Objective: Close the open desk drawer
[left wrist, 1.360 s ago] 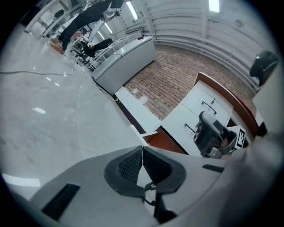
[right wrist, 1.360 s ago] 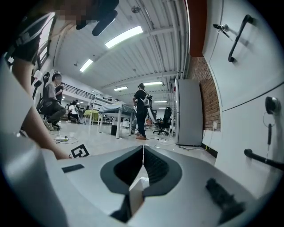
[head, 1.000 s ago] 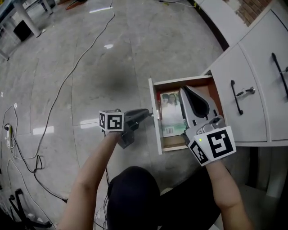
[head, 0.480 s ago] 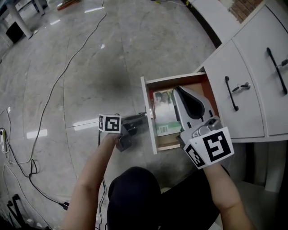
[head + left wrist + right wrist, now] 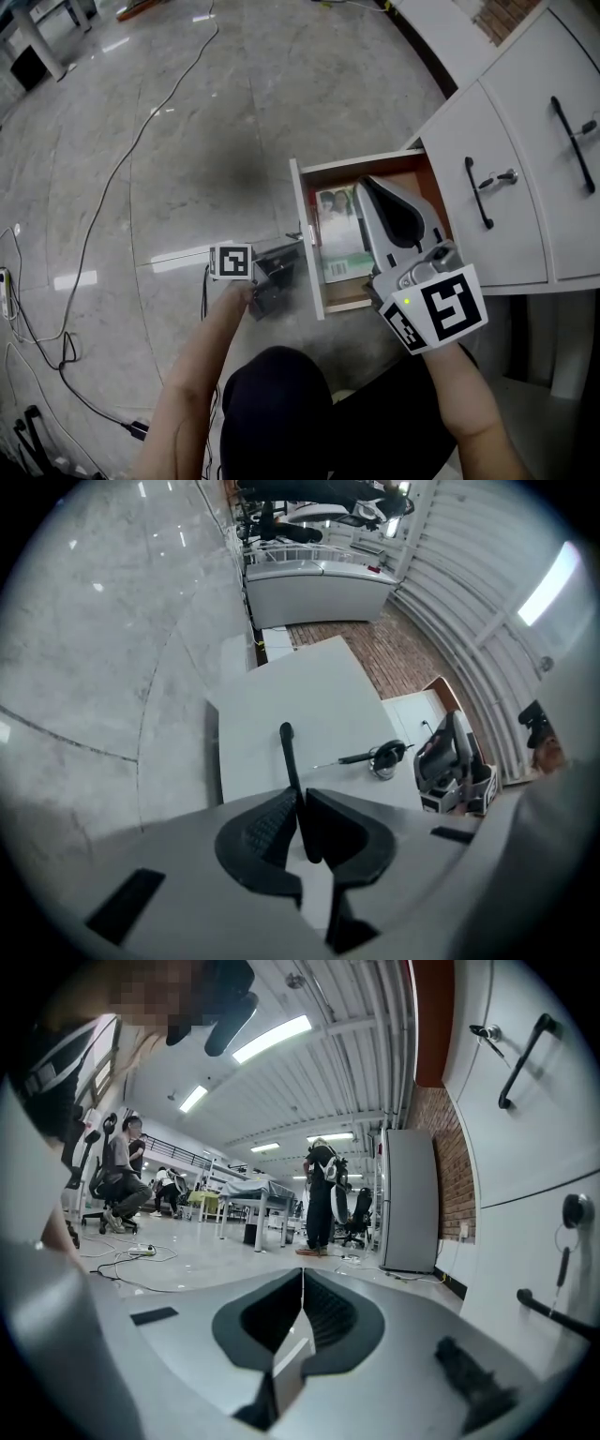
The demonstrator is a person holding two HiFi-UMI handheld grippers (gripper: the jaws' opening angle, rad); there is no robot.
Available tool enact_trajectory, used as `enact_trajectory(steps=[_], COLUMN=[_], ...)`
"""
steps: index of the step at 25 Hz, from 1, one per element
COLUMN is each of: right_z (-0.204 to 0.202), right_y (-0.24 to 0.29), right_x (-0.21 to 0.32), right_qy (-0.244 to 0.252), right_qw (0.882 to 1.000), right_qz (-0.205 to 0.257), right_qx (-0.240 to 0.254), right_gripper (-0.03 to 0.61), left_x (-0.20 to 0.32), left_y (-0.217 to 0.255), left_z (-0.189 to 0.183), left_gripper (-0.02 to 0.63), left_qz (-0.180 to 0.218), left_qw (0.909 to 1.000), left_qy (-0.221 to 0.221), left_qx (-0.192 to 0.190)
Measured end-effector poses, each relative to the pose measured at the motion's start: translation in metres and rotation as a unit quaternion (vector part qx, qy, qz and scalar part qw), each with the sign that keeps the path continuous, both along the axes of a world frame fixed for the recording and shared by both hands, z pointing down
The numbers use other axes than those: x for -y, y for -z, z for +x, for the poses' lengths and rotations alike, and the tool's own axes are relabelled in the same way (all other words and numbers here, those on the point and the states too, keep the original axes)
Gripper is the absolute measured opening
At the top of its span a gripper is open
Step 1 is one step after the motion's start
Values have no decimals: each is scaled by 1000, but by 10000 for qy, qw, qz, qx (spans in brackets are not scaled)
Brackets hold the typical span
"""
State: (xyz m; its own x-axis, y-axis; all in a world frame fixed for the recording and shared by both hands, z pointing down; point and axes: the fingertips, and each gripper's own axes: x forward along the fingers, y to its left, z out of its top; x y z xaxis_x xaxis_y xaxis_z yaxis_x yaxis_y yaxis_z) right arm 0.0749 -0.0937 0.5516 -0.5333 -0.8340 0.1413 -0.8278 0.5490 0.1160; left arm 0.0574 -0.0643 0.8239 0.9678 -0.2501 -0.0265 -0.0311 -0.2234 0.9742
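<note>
The white desk drawer (image 5: 307, 272) stands pulled out, with a book (image 5: 339, 234) lying inside. My left gripper (image 5: 294, 251) is level at the drawer front (image 5: 309, 700). Its jaws have just been closing and now pinch the thin black drawer handle (image 5: 289, 757) between the pads. My right gripper (image 5: 367, 190) hovers over the open drawer, pointing along it, shut with nothing in it. In the right gripper view its jaws (image 5: 302, 1288) meet on a thin line.
White cabinet doors with black handles (image 5: 476, 192) and a key in a lock (image 5: 511, 176) lie right of the drawer. Cables (image 5: 141, 150) run over the grey marble floor to the left. A few people and tables (image 5: 234, 1194) are far off in the room.
My left gripper has shifted slightly along the drawer front and rolled, its marker cube now turned. The right gripper stays over the drawer, which is as far out as before.
</note>
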Motion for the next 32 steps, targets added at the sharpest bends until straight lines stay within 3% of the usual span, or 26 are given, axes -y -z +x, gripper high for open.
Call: enact_trajectory(steps=[3,10,13,25,30,32], right_z=[-1,2,7,2,5,8], right_y=[0,11,10,3,2,4], right_x=[-2,-5,-2,1,4,6], right_qy=[24,50,-21,-71,-159,-204], right_qw=[10000,9998,9997,9997,9993,9990], right_qz=[1,74,28,-63,-130,-151], right_qx=[7,175,231,213,309,378], right_gripper=[14,14,14,14,14,14], left_x=[-1,-2,-2,1,-1,0], left_y=[2,11,31,80,78,80], left_z=[1,1,5,15,17,18], left_gripper=[38,34,34,31,31,31], left_qz=[-52,-247,-297,-199,-240,-322], left_qw=[9999,9995,9978,9930,9937,9922], left_qy=[-61,54,52,-286,-388,-313], left_qx=[95,-195,-595,-1131,-1026,-1166])
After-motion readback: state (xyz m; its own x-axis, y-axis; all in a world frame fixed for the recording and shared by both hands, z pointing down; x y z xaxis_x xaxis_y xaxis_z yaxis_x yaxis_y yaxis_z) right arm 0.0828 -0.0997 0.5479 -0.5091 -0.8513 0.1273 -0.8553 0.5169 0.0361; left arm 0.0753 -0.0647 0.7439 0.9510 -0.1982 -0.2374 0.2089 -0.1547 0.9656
